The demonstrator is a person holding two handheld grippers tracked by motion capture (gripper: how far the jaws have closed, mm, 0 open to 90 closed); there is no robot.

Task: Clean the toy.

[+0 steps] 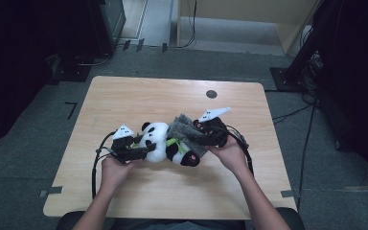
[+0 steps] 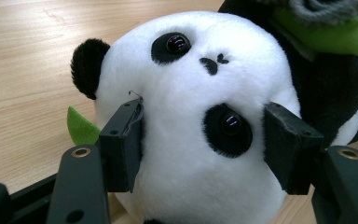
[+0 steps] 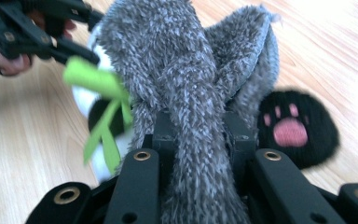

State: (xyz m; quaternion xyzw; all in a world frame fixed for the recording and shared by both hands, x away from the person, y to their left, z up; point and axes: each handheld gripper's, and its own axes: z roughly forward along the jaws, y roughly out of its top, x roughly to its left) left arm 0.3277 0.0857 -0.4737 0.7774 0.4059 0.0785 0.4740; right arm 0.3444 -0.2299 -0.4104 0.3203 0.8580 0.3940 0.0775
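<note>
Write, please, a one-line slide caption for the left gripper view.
Left tongs clasp the plush panda's white head from both sides above the wooden table.

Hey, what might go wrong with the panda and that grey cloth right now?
The left tool only squeezes the plush panda by its soft round head, so it may slip out. The right tool pinches a narrow fold of the grey fuzzy cloth, which could pull free or snag the green leaf.

Black two-jaw tongs (image 1: 146,150), brass-ringed screw holes, grey three-cornered top plates, black trailing cables; forearms bare.
</note>
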